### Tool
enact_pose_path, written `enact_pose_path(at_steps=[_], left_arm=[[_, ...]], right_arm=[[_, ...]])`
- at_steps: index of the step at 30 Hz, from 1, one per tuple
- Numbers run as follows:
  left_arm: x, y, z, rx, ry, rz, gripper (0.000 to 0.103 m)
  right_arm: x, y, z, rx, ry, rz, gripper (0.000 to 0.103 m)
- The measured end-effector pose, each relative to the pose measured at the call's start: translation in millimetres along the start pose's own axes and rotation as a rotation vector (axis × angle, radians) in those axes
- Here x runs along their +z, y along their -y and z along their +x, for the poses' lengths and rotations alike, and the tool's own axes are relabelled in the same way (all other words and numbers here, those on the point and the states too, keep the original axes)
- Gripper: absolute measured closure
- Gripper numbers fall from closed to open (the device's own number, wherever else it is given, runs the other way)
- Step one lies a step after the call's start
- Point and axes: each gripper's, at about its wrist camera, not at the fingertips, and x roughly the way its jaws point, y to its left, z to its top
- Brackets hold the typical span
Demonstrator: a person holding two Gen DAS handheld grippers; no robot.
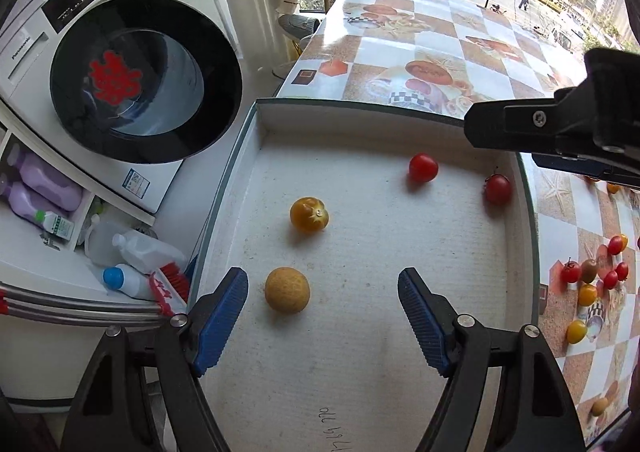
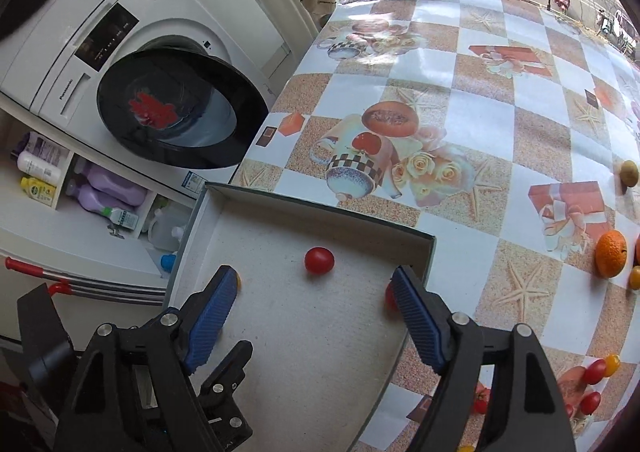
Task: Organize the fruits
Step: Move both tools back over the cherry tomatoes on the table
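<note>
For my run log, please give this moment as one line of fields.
left gripper: jaws open, empty | right gripper: jaws open, empty | box: four fruits inside | table: more fruits waiting

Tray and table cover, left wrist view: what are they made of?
Tray: looks like cardboard, matte white inside with a fine ribbed texture, dark thin outer edge, handwriting on the floor.
Table cover: probably vinyl or oilcloth, glossy, printed checks with cups and starfish; it catches window glare.
</note>
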Motion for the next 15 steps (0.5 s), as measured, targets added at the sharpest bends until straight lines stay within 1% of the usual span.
enact_pose_path(at_steps=[4, 7, 11, 15], left_arm=[[5, 22, -10, -0.018, 0.018, 0.053, 0.024], [10, 41, -20, -0.044, 0.035, 0.087, 0.024], [13, 72, -31, -0.090, 0.052, 0.150, 0.024], [12, 109, -38, -0.130, 0.064, 0.241, 0.024]], right_arm=[[-12, 28, -26, -0.049, 0.029, 0.049, 0.021], [-26, 58, -47, -0.101, 0.042, 0.082, 0.021], [-50, 100, -70, -0.177, 0.039, 0.152, 0.021], [-76, 137, -87, -0.246, 0.025, 0.227, 0.021]])
